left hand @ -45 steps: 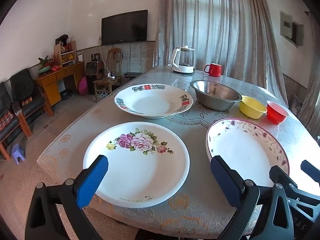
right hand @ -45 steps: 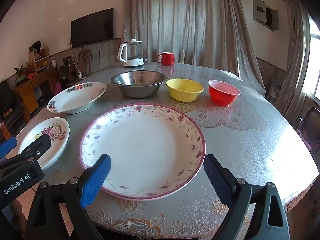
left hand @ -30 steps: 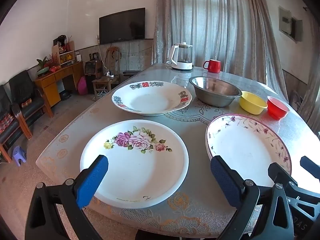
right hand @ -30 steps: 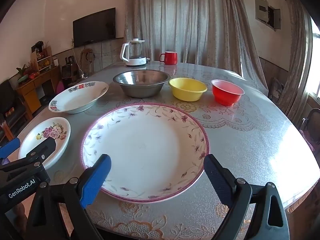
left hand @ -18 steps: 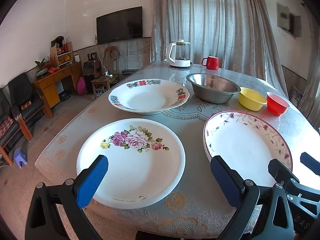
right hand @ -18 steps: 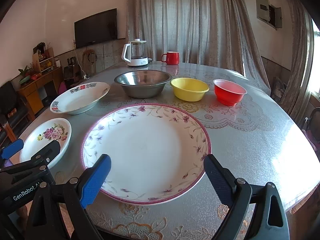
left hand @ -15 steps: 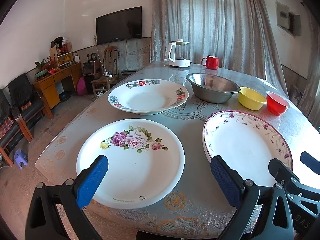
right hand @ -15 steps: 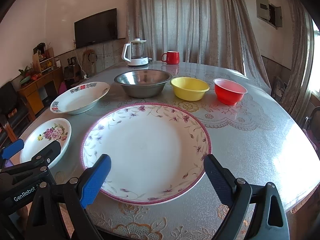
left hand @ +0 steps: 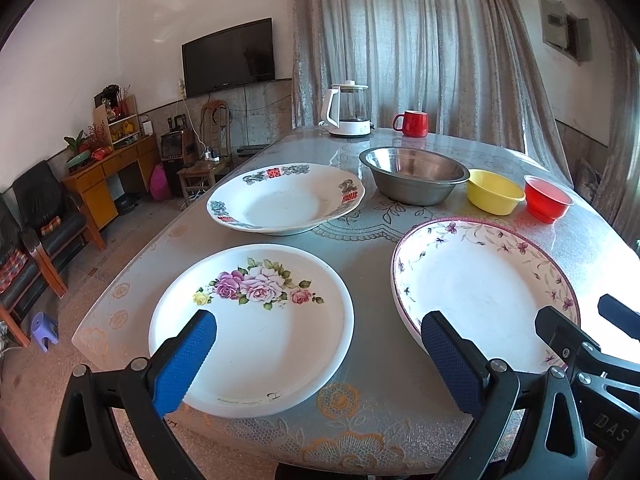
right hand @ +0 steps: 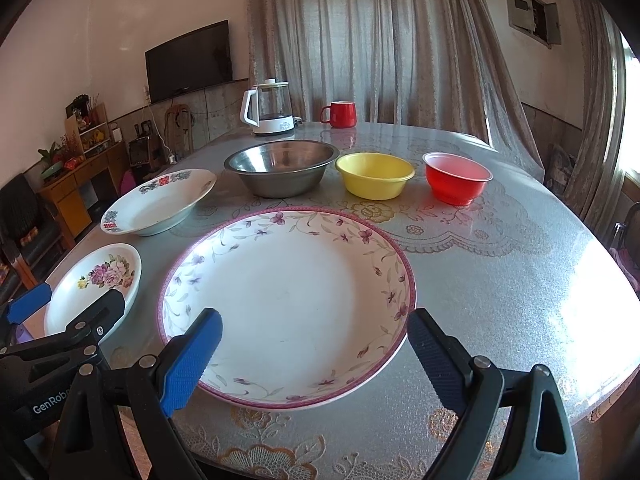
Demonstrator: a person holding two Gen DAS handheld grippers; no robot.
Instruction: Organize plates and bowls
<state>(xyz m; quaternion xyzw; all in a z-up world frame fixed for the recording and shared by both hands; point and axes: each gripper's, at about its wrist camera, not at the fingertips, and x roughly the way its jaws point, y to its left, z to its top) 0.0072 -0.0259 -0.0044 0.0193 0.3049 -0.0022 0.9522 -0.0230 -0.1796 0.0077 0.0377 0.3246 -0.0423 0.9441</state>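
Drifted back slightly, left tool (left hand: 316, 344) spread before rose plate (left hand: 252, 316), right tool (right hand: 314, 342) spread before vine-rimmed plate (right hand: 286, 300); nothing gripped, all dishes apart on table (right hand: 500, 280), stacking not yet begun
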